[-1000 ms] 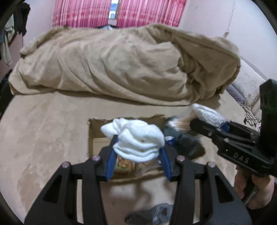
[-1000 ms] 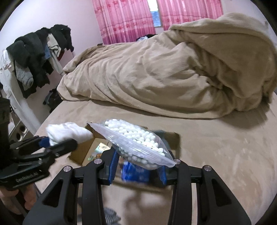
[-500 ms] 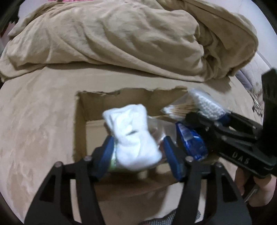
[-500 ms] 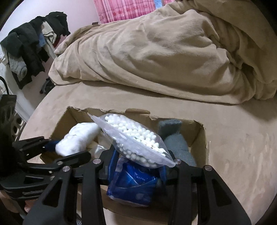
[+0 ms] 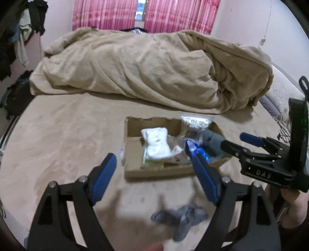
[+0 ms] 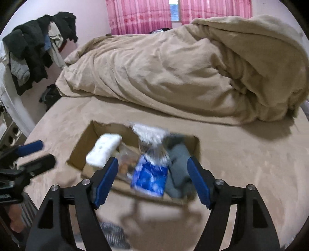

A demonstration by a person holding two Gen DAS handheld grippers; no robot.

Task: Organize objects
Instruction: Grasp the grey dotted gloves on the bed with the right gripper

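An open cardboard box [image 5: 133,146] [image 6: 83,146] sits on the tan bed. Inside lie a white rolled cloth [image 5: 156,144] [image 6: 103,150], a clear bag of white beads [image 5: 196,121] [image 6: 150,135], a blue packet [image 6: 149,176] and a grey sock [image 6: 178,166]. My left gripper [image 5: 151,160] is open and empty, just short of the box. My right gripper [image 6: 152,166] is open and empty above the box's near edge; it also shows at the right of the left wrist view [image 5: 237,142].
A grey striped sock [image 5: 179,216] lies on the bed in front of the box. A bunched tan duvet [image 5: 150,67] fills the far half of the bed. Clothes hang on a rack [image 6: 34,50] at the left. Pink curtains [image 5: 146,15] cover the back wall.
Both grippers have opened and pulled back and up. The white cloth dropped from the left gripper into the box; the bead bag dropped from the right gripper into the box.
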